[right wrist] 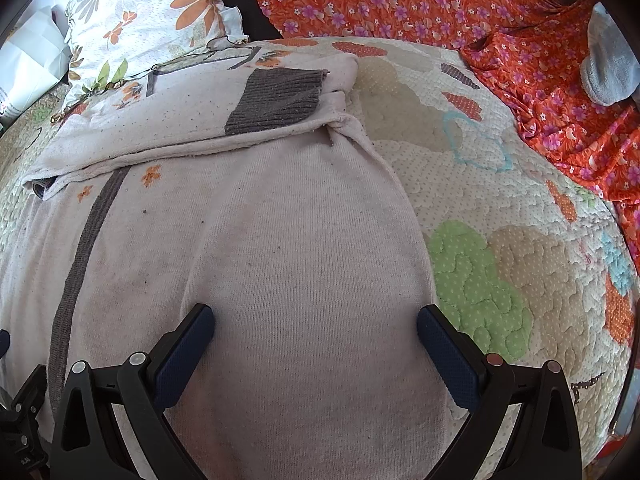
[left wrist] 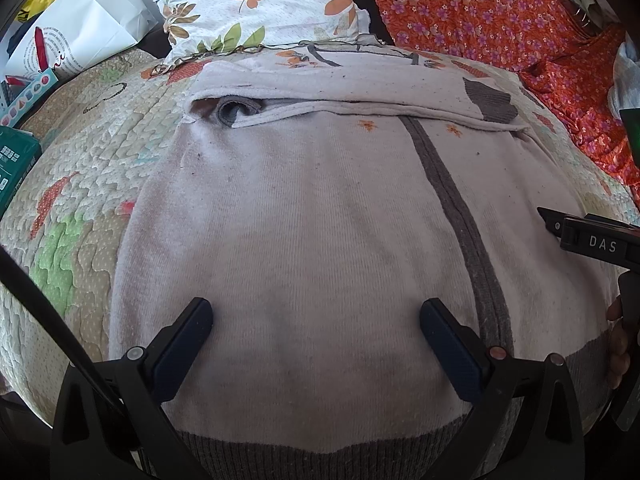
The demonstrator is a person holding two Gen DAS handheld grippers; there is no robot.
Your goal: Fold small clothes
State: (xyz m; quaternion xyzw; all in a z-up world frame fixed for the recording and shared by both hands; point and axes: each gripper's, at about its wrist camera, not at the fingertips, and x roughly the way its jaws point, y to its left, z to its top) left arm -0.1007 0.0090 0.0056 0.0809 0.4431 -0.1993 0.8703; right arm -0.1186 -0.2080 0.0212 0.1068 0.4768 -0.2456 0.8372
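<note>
A small pale pink knit sweater [left wrist: 304,216] with a grey stripe [left wrist: 460,208] and grey hem lies flat on a quilted bedspread [left wrist: 80,200]. Its sleeves are folded across the top; a grey cuff [right wrist: 276,100] shows there. My left gripper [left wrist: 316,320] is open just above the sweater's lower middle, nothing between its blue-padded fingers. My right gripper [right wrist: 316,328] is open too, over the sweater's [right wrist: 280,260] right half near its side edge. In the left wrist view the right gripper's black body [left wrist: 592,240] enters from the right edge, with a hand behind it.
A floral pillow [left wrist: 260,0] lies beyond the sweater. Orange flowered cloth [right wrist: 440,0] covers the back right, with a grey-blue sock [right wrist: 608,68] on it. A white paper bag [left wrist: 80,32] and a green box [left wrist: 12,164] sit at the left. Bare quilt [right wrist: 500,220] stretches right of the sweater.
</note>
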